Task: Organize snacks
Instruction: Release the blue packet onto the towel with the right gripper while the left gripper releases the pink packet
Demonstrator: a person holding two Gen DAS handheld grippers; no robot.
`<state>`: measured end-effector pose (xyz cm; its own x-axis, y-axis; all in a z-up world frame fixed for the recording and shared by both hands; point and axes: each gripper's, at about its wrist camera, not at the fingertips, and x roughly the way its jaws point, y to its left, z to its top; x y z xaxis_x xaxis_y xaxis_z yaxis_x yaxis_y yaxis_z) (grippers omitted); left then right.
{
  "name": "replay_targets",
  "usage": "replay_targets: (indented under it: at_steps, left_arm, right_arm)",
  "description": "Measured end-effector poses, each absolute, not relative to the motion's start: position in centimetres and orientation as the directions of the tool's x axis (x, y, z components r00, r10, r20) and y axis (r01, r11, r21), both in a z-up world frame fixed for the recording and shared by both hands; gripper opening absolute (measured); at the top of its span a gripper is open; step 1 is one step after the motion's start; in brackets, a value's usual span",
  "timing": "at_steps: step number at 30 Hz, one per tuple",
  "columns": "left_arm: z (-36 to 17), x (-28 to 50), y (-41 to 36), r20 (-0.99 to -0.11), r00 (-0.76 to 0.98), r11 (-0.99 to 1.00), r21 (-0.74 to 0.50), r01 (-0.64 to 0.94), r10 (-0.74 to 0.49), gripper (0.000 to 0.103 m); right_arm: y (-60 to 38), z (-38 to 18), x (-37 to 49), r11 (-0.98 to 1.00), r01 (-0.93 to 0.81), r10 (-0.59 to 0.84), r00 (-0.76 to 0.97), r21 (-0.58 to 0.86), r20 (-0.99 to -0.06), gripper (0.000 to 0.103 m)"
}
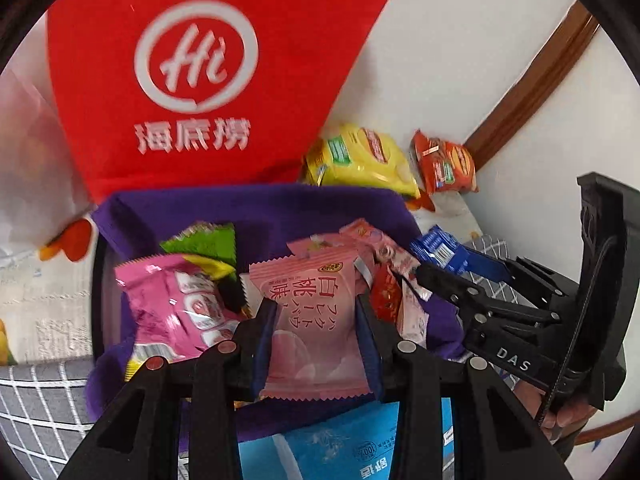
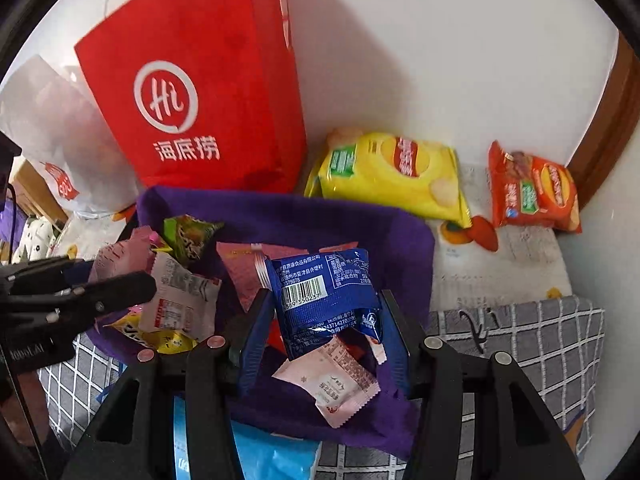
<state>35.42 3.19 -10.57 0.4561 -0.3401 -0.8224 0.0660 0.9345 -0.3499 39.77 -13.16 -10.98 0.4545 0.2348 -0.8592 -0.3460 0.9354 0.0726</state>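
Observation:
My left gripper (image 1: 316, 312) is shut on a pale pink peach snack packet (image 1: 312, 340), held upright above a purple fabric bin (image 1: 256, 208). Several packets lie in the bin, among them a hot pink one (image 1: 176, 312) and a green one (image 1: 204, 240). My right gripper (image 2: 324, 312) is shut on a blue packet (image 2: 320, 288) with a barcode, over the same bin (image 2: 280, 216). A small pink packet (image 2: 332, 384) lies below it. Each gripper shows in the other's view: the right gripper (image 1: 460, 266) with its blue packet (image 1: 440, 250), and the left gripper (image 2: 116, 270).
A red paper bag (image 2: 208, 100) stands behind the bin against the white wall. To its right lie a yellow chip bag (image 2: 392, 172) and an orange chip bag (image 2: 536, 192). A grey checked cloth (image 2: 520, 340) covers the surface. A light blue pack (image 2: 272, 456) lies at the near edge.

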Motion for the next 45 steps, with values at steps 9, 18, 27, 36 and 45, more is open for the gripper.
replay_targets:
  at_steps: [9,18,27,36,45]
  left_arm:
    - [-12.3,36.1,2.8,-0.841,0.406,0.929,-0.364,0.062,-0.356,0.036]
    - [-12.7,36.4,2.8,-0.851,0.400,0.935,-0.350,0.048,-0.339,0.036]
    - [-13.2,36.6,3.2,-0.856,0.388,0.933,-0.359,0.030,-0.342,0.036]
    - [-13.5,36.7,3.2,-0.856,0.369,0.924,-0.383,0.019,-0.362,0.036]
    - [-14.1,36.8,3.1,-0.860,0.339,0.916,-0.401,0.015,-0.382,0.038]
  right_arm:
    - [-12.7,-12.7,40.2,0.940,-0.334,0.218,0.425,0.072,-0.878,0.053]
    - [-12.4,-13.7,40.5,0.939,-0.335,0.212,0.399,0.073,-0.892,0.053]
    - [-12.1,-14.9,40.8,0.940,-0.333,0.201,0.379,0.069,-0.903,0.054]
    - [-12.1,-15.4,40.9,0.940,-0.335,0.195,0.378,0.062,-0.905,0.057]
    - [-12.4,-15.4,41.0,0.934,-0.349,0.212,0.375,0.074,-0.903,0.059]
